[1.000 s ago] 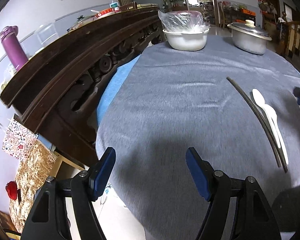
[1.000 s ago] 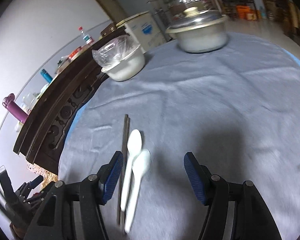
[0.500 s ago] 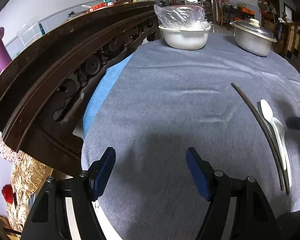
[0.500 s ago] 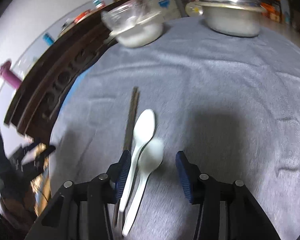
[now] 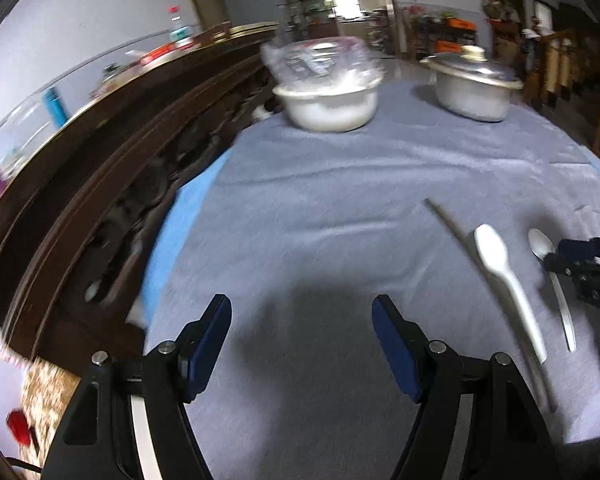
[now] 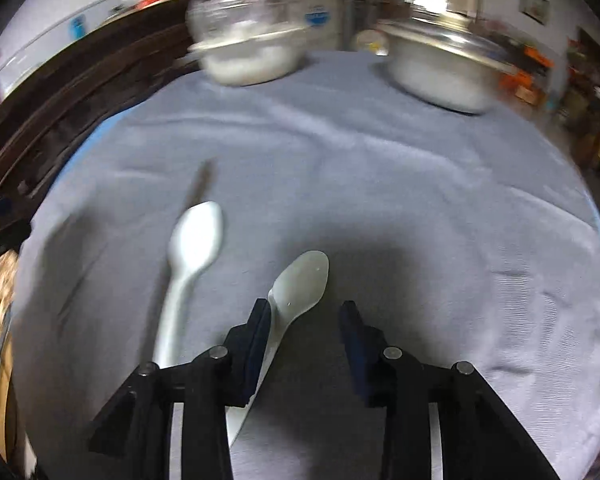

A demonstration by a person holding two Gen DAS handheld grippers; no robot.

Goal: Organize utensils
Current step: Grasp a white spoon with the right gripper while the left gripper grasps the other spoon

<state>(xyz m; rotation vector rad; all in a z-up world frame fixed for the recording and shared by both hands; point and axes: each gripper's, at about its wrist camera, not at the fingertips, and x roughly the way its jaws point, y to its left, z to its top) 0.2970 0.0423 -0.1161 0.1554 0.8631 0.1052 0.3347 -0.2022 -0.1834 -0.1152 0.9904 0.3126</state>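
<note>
Two white plastic spoons and a pair of dark chopsticks lie on the grey tablecloth. In the right wrist view one spoon [image 6: 300, 284] lies between my right gripper's [image 6: 306, 316] jaws, its handle against the left finger; the jaws are partly closed, apart from the spoon on the right side. The other spoon [image 6: 188, 256] and the chopsticks [image 6: 200, 184] lie to its left. In the left wrist view my left gripper [image 5: 302, 328] is open and empty over bare cloth; the spoons [image 5: 504, 280] [image 5: 548, 264] and chopsticks [image 5: 456, 232] lie at its right, with the right gripper [image 5: 584, 268] on the far spoon.
A white bowl covered with plastic [image 5: 328, 92] and a lidded metal pot [image 5: 474, 88] stand at the table's far side. A dark carved wooden sideboard [image 5: 100, 160] with bottles runs along the left. The table edge [image 5: 160, 260] drops off at left.
My right gripper has narrowed and moved forward around one spoon, which now sits apart from the other spoon. My left gripper has swung right, further over the table.
</note>
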